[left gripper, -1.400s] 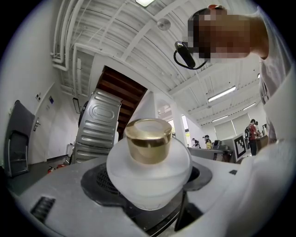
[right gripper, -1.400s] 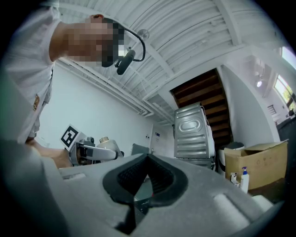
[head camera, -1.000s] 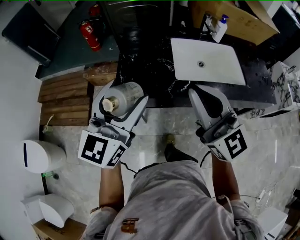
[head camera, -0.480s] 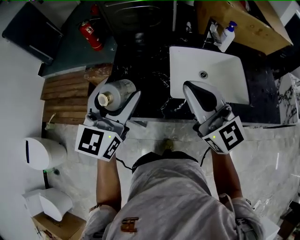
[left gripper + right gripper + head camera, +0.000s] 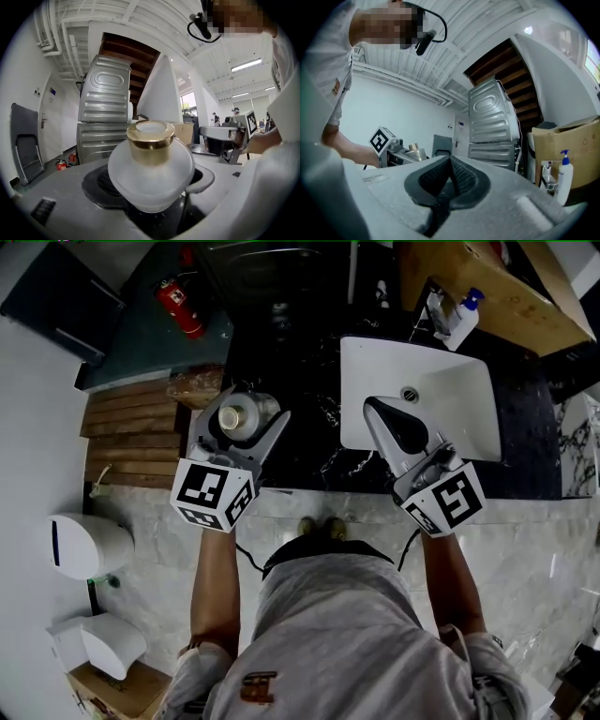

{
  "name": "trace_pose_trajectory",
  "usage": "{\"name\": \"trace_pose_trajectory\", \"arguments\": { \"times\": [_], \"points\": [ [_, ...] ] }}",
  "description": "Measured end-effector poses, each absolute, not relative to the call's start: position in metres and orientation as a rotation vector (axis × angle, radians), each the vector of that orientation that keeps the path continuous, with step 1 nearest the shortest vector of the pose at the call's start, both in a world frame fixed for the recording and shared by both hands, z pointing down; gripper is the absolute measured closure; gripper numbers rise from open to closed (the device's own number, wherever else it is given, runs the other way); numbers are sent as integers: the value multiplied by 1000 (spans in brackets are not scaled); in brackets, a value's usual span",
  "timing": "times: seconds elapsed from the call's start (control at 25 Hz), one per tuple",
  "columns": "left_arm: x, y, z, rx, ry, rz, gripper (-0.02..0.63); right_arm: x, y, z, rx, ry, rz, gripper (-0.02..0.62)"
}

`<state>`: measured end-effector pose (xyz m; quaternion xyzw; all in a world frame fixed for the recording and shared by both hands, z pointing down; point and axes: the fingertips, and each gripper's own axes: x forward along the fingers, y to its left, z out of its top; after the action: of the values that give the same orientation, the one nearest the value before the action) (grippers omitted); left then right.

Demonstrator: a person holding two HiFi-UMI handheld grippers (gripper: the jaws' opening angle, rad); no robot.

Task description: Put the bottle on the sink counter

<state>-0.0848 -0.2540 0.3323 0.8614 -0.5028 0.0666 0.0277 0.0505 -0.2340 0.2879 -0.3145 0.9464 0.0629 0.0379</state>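
A frosted white bottle (image 5: 242,414) with a gold cap (image 5: 150,140) sits between the jaws of my left gripper (image 5: 241,427), which is shut on its body. It hangs over the black marble counter (image 5: 300,442), left of the white sink basin (image 5: 450,418); whether its base touches the counter is hidden. My right gripper (image 5: 371,406) reaches over the basin's near left edge, its jaws pressed together with nothing in them. In the right gripper view the closed jaws (image 5: 450,165) meet at centre, and the bottle (image 5: 414,152) shows far to the left.
A soap dispenser (image 5: 466,313) stands by the tap behind the basin, in front of a cardboard box (image 5: 506,287). A fire extinguisher (image 5: 180,307) and wooden boards (image 5: 131,432) lie left of the counter. A white bin (image 5: 80,547) stands at the left on the floor.
Both grippers have moved forward from above the floor to over the counter. The bottle has tipped more upright, its cap now facing up. The right jaws stayed together.
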Motion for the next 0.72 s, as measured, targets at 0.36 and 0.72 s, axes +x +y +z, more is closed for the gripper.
{"name": "trace_pose_trajectory", "arguments": {
  "times": [0.36,0.72],
  "points": [
    [-85,-284,395,2598,-1437,392,273,39,-255,300,-1027,2908,161,595],
    [-85,-303,454,2505,-1331,602,273,37,-266,313,-1072,2911,131,595]
  ]
}}
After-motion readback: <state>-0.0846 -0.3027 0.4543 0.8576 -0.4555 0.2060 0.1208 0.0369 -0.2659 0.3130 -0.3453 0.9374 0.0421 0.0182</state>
